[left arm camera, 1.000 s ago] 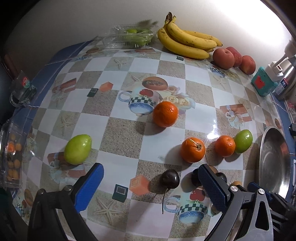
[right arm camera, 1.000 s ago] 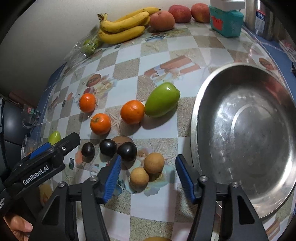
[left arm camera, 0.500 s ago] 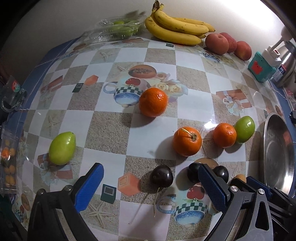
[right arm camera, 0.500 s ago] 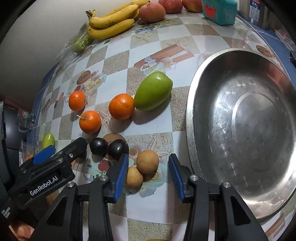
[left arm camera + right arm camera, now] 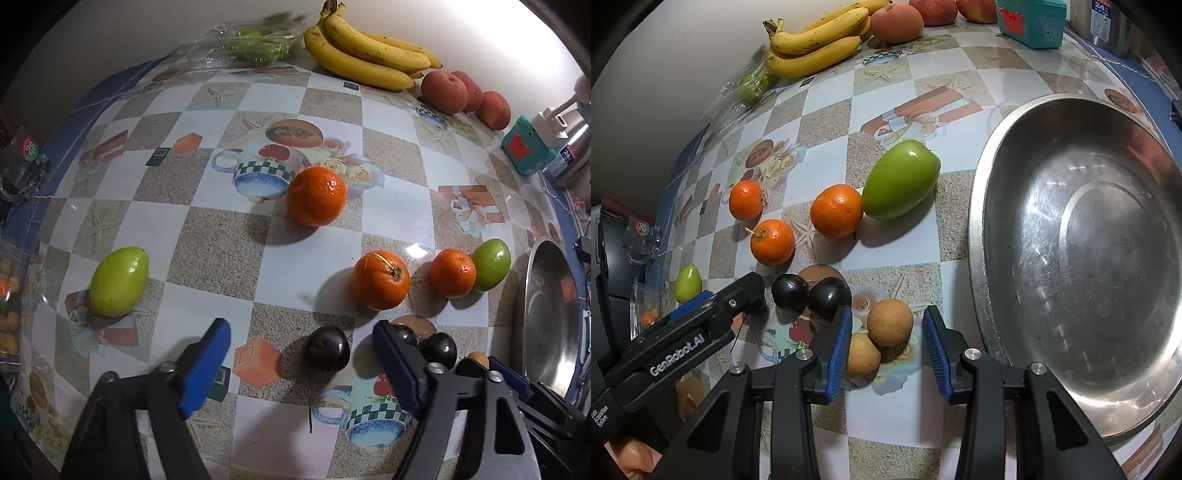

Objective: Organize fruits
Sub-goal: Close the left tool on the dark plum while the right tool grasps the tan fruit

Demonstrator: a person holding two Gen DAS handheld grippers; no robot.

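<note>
— How do your two tools stand right now?

— My right gripper (image 5: 886, 339) has just been closing. Its blue pads bracket the upper round tan-brown fruit (image 5: 890, 322), with a sliver of gap on either side, so nothing is held yet. My left gripper (image 5: 301, 363) has also just been narrowing, but it is still wide. The dark purple plum with the thin stem (image 5: 327, 347) sits between its jaws, nearer the right one, untouched.

— What worries you on the right?

— A second tan fruit (image 5: 862, 352) touches the first at its 7 o'clock, right against my left pad. As I squeeze, I think that pad may catch it and either wedge both or flick one away across the glossy checkered tablecloth (image 5: 827, 122).

— And where would it end up?

— The wide stainless-steel bowl (image 5: 1078, 236) lies at 3 o'clock of the pair, close by. A loose fruit could roll under its rim.

— The left?

— Two more dark plums (image 5: 437, 349) crowd the outer side of my right jaw at 3 o'clock. Closing off-centre may nudge them, or the smooth plum may squirt out. The stemmed orange mandarin (image 5: 380, 280) at 1 o'clock is clear.
</note>
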